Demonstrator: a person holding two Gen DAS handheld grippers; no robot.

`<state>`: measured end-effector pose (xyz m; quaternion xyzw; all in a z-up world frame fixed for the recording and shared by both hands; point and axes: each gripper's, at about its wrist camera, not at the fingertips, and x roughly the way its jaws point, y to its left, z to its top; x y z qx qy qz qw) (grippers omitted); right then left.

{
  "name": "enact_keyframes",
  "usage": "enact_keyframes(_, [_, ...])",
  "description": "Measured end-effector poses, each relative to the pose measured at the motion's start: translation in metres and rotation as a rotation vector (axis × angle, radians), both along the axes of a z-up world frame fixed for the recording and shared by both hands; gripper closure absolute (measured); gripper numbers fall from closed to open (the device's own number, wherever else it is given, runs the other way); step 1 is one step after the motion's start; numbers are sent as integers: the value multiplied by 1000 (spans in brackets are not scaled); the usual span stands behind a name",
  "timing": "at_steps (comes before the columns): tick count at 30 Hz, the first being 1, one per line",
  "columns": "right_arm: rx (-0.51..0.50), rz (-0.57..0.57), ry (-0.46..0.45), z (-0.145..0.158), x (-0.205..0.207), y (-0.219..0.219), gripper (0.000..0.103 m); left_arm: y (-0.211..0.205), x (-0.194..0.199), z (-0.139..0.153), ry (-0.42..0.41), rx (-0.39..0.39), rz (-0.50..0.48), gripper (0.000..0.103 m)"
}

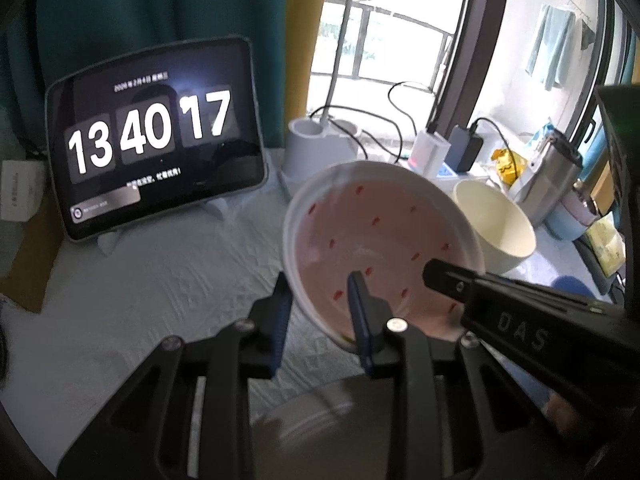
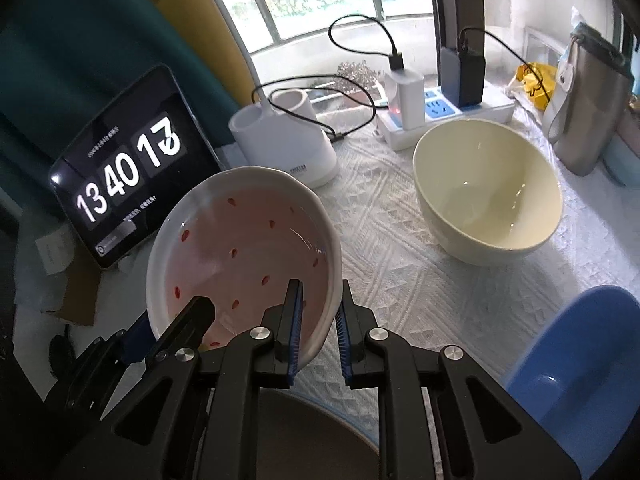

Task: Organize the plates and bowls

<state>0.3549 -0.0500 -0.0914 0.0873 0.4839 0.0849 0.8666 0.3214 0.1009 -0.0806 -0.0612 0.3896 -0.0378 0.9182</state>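
Your left gripper (image 1: 320, 312) and right gripper (image 2: 318, 322) both clamp the pink dish (image 2: 244, 248); cream bowl (image 2: 486, 190) sits at two o'clock.

Bare counter (image 2: 384, 248) runs open through the right-wrist frame's centre; the cream bowl (image 2: 486, 196) blocks upper right, the tablet (image 2: 128, 176) (propped upright) left, a blue dish (image 2: 580, 360) lower right.

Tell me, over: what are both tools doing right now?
Left tool and right tool both shut on pink dish, lifted, tilted. Cream bowl sits beyond, apart. Nothing blocking.
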Motion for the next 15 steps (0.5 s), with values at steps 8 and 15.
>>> enact_keyframes(8, [7, 10, -41, 21, -21, -4, 86, -2, -22, 18, -33, -6, 0, 74])
enact_keyframes(15, [14, 15, -51, 31, -38, -6, 86, -4, -38, 30, -54, -17, 0, 74])
